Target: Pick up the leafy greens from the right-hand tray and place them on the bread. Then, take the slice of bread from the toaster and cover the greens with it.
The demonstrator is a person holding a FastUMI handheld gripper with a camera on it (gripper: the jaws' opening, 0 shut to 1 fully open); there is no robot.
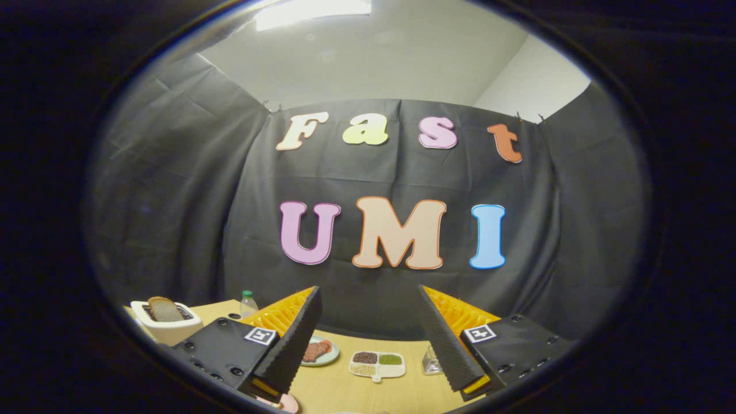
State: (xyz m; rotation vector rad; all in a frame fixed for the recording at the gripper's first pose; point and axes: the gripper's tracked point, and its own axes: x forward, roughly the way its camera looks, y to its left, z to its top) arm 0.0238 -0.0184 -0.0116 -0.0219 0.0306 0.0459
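Note:
My gripper [368, 299] is open, held high above the wooden table [339, 388], with nothing between its fingers. Beyond the left finger stands a white toaster [167, 325] with a brown slice of bread [165, 309] sticking up out of its slot. Between the fingers, farther off on the table, lies a white divided tray [378, 365] with dark, green and pale fillings in its compartments. A pale round plate [318, 351] with reddish-brown slices sits just past the left finger. Part of a pinkish plate rim [286, 402] peeks out under the left finger.
A small clear bottle with a green cap [248, 303] stands behind the toaster near the cloth wall. A small clear glass container [429, 362] sits right of the divided tray, close to the right finger.

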